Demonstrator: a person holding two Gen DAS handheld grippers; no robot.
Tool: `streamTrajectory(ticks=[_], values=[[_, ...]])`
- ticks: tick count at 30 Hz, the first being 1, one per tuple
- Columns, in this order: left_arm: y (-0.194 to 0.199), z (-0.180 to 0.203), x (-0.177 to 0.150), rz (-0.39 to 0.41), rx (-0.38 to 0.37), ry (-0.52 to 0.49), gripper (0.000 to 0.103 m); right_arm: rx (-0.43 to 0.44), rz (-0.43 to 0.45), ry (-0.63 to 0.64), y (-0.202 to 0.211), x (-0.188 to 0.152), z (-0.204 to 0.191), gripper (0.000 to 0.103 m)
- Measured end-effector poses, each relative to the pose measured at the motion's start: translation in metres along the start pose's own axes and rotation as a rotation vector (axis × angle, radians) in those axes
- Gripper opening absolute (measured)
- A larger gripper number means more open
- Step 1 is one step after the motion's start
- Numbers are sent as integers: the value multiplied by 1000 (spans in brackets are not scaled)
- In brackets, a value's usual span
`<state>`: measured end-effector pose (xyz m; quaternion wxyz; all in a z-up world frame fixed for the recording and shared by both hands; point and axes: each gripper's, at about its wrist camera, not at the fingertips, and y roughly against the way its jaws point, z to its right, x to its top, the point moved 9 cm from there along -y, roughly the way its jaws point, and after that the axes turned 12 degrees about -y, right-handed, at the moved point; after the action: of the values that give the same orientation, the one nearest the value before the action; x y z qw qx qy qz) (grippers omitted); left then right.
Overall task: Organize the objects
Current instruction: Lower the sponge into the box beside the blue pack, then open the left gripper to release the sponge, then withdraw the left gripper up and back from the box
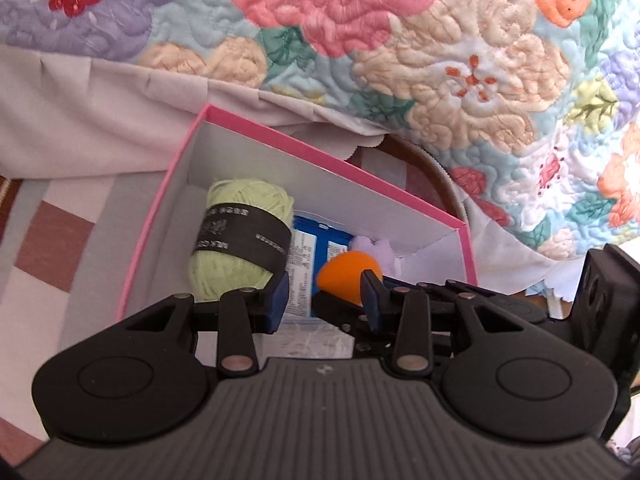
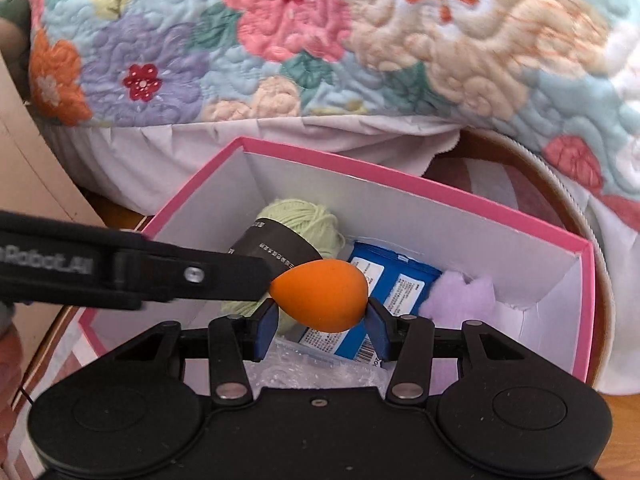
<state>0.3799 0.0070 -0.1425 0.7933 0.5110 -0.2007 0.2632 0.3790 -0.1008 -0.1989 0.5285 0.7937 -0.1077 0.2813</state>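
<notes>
Over the pink box (image 2: 384,182) both grippers hang pointing down into it, so it's pretty crowded in there. Right gripper (image 2: 320,326) has the orange egg-shaped sponge (image 2: 320,294) sitting between its blue pads, fat end toward the right pad; the pads look like they're touching it on both sides, jaws roughly a third apart. Left gripper (image 1: 325,300) is only a little open with nothing between its pads that I can see. From the right wrist view its black finger comes in from the left and its tip is right against the pointy end of the sponge.

Stuff already in the box: a light green yarn ball (image 1: 240,236) with a black label band, lying toward the back left; a blue packet (image 2: 394,284) with white labels next to it in the middle; a fluffy lilac thing (image 2: 460,292) over by the right wall. Some clear bubble wrap (image 2: 316,364) covers the near floor, right under the grippers.

Open floor is basically just that near strip plus a bit along the left wall. Behind the box a flowery quilt (image 1: 440,60) hangs close to the far rim, with a checked cloth (image 1: 52,240) under the box.
</notes>
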Motion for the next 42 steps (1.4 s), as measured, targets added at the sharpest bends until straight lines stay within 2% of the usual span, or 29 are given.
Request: streamTrajectory(ticks=[4, 7, 12, 19, 24, 29, 31, 42], values=[[10, -1, -1, 5, 24, -11, 40, 9, 11, -18, 5, -1, 1, 54], [17, 1, -4, -2, 83, -56, 42, 62, 28, -56, 15, -1, -1, 61], [33, -2, -11, 4, 70, -11, 43, 43, 58, -51, 31, 0, -2, 62], [59, -6, -23, -14, 136, -34, 52, 71, 121, -64, 68, -8, -9, 62], [74, -10, -35, -41, 161, -34, 56, 40, 170, -55, 91, -22, -10, 67], [88, -10, -45, -64, 184, -52, 62, 18, 181, -57, 108, -34, -13, 68], [94, -6, -48, -67, 174, -67, 63, 3, 173, -64, 113, -36, -15, 68], [143, 9, -67, -78, 271, -181, 70, -28, 184, -103, 161, -54, -37, 78]])
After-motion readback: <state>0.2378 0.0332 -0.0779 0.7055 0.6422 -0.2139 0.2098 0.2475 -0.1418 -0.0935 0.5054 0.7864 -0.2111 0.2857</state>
